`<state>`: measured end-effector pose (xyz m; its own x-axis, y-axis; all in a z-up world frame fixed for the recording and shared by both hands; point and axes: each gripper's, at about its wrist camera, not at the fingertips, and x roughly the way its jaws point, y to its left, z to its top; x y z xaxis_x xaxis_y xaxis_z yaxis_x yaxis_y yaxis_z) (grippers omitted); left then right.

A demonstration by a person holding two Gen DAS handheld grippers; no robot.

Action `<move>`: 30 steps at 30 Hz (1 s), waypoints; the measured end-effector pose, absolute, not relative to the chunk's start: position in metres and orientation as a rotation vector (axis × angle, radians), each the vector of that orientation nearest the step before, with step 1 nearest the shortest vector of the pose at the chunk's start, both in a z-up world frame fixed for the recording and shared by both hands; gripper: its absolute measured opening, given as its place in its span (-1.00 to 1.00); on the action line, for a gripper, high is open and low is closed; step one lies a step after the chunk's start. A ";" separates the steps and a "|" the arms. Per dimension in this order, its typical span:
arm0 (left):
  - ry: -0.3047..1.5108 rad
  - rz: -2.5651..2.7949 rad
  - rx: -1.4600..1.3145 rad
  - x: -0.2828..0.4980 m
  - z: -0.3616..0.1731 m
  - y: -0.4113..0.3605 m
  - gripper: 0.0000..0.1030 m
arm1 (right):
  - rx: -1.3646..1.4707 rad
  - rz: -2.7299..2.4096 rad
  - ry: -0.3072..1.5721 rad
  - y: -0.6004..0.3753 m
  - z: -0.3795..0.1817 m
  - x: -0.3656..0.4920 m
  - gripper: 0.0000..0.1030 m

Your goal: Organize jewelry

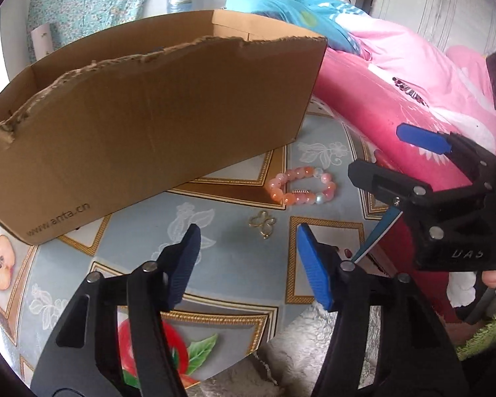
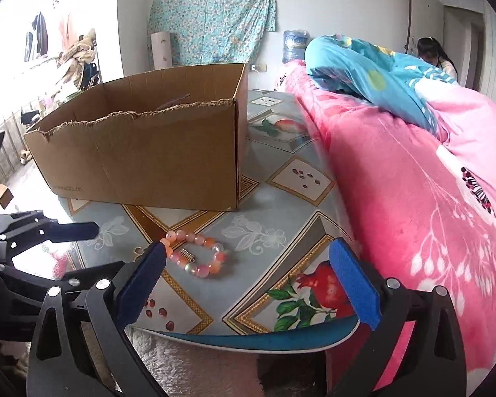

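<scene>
A pink and orange bead bracelet [image 1: 302, 186] lies on the patterned table beside an open cardboard box [image 1: 148, 122]. A small gold butterfly trinket [image 1: 263, 224] lies just in front of the bracelet. My left gripper [image 1: 248, 261] is open and empty, a short way behind the trinket. My right gripper [image 2: 248, 281] is open and empty, with the bracelet [image 2: 196, 254] just ahead of its left finger; it also shows in the left wrist view [image 1: 396, 162]. The box [image 2: 142, 152] stands behind the bracelet.
The table [image 2: 281, 198] has a glossy fruit-pattern cover. A bed with a pink blanket [image 2: 413, 182] and a blue quilt [image 2: 373, 76] runs along its right side. White fluffy fabric [image 2: 198, 370] lies at the near edge. A person [image 2: 436, 53] sits far back.
</scene>
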<state>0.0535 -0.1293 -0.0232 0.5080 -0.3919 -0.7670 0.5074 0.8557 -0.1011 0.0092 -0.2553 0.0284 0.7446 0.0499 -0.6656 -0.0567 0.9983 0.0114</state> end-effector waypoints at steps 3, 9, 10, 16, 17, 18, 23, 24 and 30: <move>0.897 -0.555 0.165 0.056 -0.026 -0.142 -0.16 | 0.044 0.099 0.746 -0.258 0.029 0.016 0.81; 0.872 -0.536 0.249 0.056 -0.027 -0.156 -0.48 | 0.074 0.156 0.778 -0.252 0.023 0.022 0.70; 0.869 -0.534 0.263 0.056 -0.028 -0.160 -0.51 | 0.077 0.157 0.778 -0.251 0.023 0.021 0.69; 0.864 -0.540 0.275 0.057 -0.029 -0.158 -0.71 | 0.098 0.150 0.775 -0.256 0.023 0.023 0.64; 0.866 -0.540 0.273 0.057 -0.029 -0.156 -0.71 | 0.101 0.150 0.776 -0.257 0.023 0.023 0.63; 0.868 -0.539 0.271 0.058 -0.029 -0.156 -0.71 | 0.102 0.152 0.776 -0.257 0.023 0.024 0.61; 0.876 -0.510 0.260 0.059 -0.029 -0.150 -0.71 | 0.086 0.161 0.769 -0.254 0.026 0.022 0.45; 0.877 -0.500 0.256 0.058 -0.029 -0.148 -0.71 | 0.083 0.170 0.770 -0.253 0.027 0.022 0.39; 0.882 -0.430 0.224 0.059 -0.029 -0.123 -0.71 | 0.004 0.257 0.802 -0.231 0.026 0.025 0.04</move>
